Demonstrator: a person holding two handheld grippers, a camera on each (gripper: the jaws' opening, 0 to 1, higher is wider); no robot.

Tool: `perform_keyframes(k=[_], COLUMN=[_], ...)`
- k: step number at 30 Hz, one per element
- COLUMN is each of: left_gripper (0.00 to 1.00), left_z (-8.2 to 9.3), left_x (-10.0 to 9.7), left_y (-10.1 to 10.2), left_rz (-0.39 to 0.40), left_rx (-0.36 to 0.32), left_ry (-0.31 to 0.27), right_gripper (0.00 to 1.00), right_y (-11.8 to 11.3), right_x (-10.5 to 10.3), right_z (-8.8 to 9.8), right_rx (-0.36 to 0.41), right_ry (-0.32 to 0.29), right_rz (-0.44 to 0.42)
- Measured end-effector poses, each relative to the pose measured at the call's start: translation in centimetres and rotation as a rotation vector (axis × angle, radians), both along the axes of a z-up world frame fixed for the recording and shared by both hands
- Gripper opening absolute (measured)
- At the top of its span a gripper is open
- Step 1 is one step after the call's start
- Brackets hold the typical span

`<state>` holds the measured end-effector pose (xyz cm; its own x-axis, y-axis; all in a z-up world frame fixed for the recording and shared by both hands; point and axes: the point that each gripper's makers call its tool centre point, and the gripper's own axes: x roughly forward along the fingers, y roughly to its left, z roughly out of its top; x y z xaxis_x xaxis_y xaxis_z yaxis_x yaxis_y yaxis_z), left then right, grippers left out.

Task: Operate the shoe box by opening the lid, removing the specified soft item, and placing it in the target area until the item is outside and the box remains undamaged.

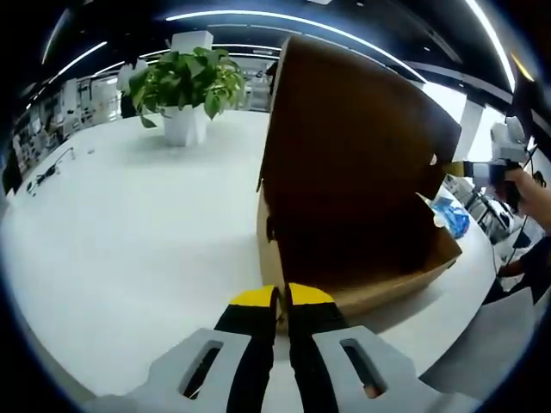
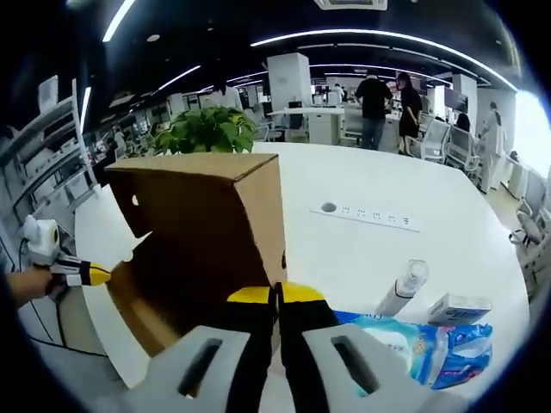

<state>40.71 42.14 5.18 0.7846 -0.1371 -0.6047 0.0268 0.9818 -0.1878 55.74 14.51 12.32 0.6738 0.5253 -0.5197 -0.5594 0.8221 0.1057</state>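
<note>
- Shoe box (image 1: 362,198), brown cardboard, stands on the white table (image 1: 129,241) with its lid raised upright; the open cavity shows in the left gripper view.
- Left gripper (image 1: 282,301): yellow-tipped jaws pressed together, apparently pinching the box's near corner edge. Right gripper (image 2: 275,297): jaws likewise together, at the box wall's lower edge; whether it truly grips the cardboard I cannot tell.
- Key relation: box lies directly ahead of both grippers, one at each side, its long axis running between them. Interior faces the left gripper, so that one looks nearer the contents.
- Blue soft packet (image 2: 430,348) lies on the table just beside the right gripper, outside the box; a blue item (image 1: 452,215) also shows past the box's far end.
- Surface: smooth white table, with a power strip (image 2: 366,215), a small bottle (image 2: 400,288), a potted plant (image 1: 185,86).
- Room: open office, ceiling strip lights, people standing far off.
</note>
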Motion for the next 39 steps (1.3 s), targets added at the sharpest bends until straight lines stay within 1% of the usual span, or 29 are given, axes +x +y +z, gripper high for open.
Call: perform_keyframes(k=[7,14,24,31,33,39], left_gripper=[0.01,0.01,0.01,0.02,0.02,0.02], left_z=[0.0,0.0,0.0,0.1,0.1,0.3], left_x=[0.0,0.0,0.0,0.1,0.1,0.1], left_y=[0.0,-0.1,-0.1,-0.1,-0.1,0.0], left_rz=[-0.005,-0.010,-0.021,-0.034,-0.037,-0.039], left_rx=[0.007,0.010,0.019,0.021,0.025,0.020], left_ry=[0.001,-0.001,-0.002,0.000,-0.001,-0.012], right_gripper=[0.00,0.00,0.00,0.02,0.02,0.02], right_y=[-0.1,-0.2,-0.4,-0.5,-0.5,-0.5], right_x=[-0.9,-1.4,-2.1,-2.6,-2.8,-3.1], right_z=[-0.4,-0.6,-1.1,-1.6,-1.6,-1.8], right_rx=[0.001,0.000,0.019,0.019,0.009,-0.002], right_ry=[-0.011,-0.023,-0.026,-0.028,-0.037,-0.038], right_rz=[-0.006,-0.017,-0.041,-0.034,-0.026,-0.016])
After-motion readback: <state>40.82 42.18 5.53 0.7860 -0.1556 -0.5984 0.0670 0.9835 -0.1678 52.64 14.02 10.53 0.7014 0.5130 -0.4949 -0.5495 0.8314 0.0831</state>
